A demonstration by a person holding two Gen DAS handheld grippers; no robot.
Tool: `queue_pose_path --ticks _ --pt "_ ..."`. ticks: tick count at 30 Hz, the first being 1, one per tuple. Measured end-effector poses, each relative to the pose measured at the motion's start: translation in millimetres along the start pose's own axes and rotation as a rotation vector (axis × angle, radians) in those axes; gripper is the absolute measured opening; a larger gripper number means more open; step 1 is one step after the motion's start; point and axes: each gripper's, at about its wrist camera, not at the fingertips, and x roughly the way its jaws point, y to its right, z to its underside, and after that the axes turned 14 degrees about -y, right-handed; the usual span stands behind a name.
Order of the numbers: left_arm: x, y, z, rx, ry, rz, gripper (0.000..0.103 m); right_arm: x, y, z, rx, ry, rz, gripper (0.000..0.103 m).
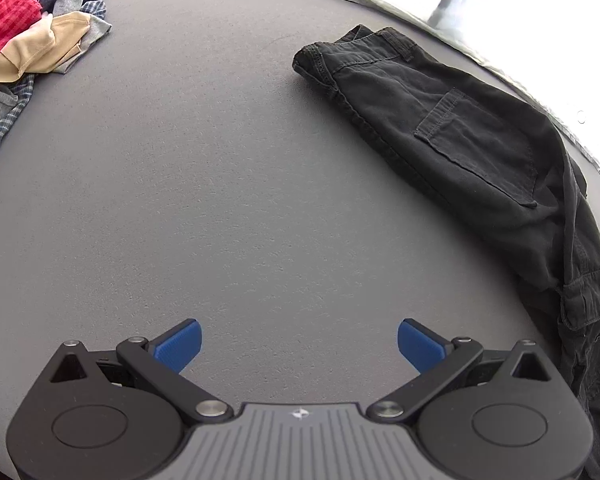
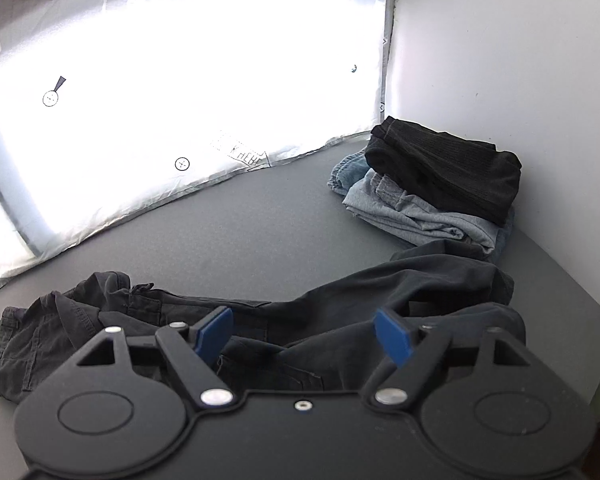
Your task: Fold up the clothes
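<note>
A pair of black cargo trousers (image 1: pixel 452 128) lies folded lengthwise on the grey table (image 1: pixel 220 160), stretching from the far middle to the right edge in the left wrist view. My left gripper (image 1: pixel 299 344) hangs open over bare table, well left of the trousers, with nothing between its blue pads (image 1: pixel 180 344). In the right wrist view the same trousers (image 2: pixel 340 304) lie crumpled straight below my right gripper (image 2: pixel 304 336), which stands open above the cloth without touching it.
A heap of unfolded clothes (image 1: pixel 24 36), red, beige, checked and dark, sits at the far left. A stack of folded clothes (image 2: pixel 432 192), black on top of blue denim, lies in the far right corner against a white wall (image 2: pixel 500 60). A bright curtain (image 2: pixel 180 80) hangs behind the table.
</note>
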Motion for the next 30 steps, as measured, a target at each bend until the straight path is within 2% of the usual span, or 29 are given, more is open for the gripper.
queue_pose_path --ticks 3,7,9,12,18,21,24,25,27,28,29,30 --pt "-3 2 0 -0.005 0.015 0.007 0.103 4 -25 -4 -0.102 0.013 -0.072 0.080" --pt "-1 7 1 0.011 0.008 -0.003 0.103 31 -59 -4 -0.219 -0.057 -0.206 0.083" --pt "2 8 1 0.015 -0.006 -0.019 0.103 48 -78 -2 -0.271 -0.089 -0.245 0.083" --pt "8 4 -3 0.004 -0.023 -0.048 0.103 72 -108 3 -0.347 -0.114 -0.270 0.083" --pt "18 4 -24 0.011 -0.037 -0.126 0.103 99 -162 8 -0.498 -0.062 -0.304 0.082" --pt "24 5 -40 0.006 -0.048 -0.129 0.103 110 -189 3 -0.576 -0.007 -0.316 0.077" --pt "29 6 -57 -0.013 -0.063 -0.118 0.103 127 -215 -4 -0.650 -0.002 -0.314 0.067" --pt "31 7 -61 -0.016 -0.065 -0.117 0.103 133 -222 -5 -0.668 -0.007 -0.302 0.062" --pt "32 8 -67 -0.020 -0.066 -0.117 0.103 146 -237 -4 -0.706 -0.010 -0.258 0.060" --pt "32 8 -69 -0.023 -0.064 -0.118 0.103 149 -239 -2 -0.717 -0.008 -0.238 0.054" --pt "32 7 -70 -0.025 -0.062 -0.119 0.103 151 -241 -1 -0.727 -0.006 -0.218 0.040" --pt "32 7 -70 -0.028 -0.063 -0.119 0.103 154 -242 1 -0.735 -0.004 -0.200 0.032"
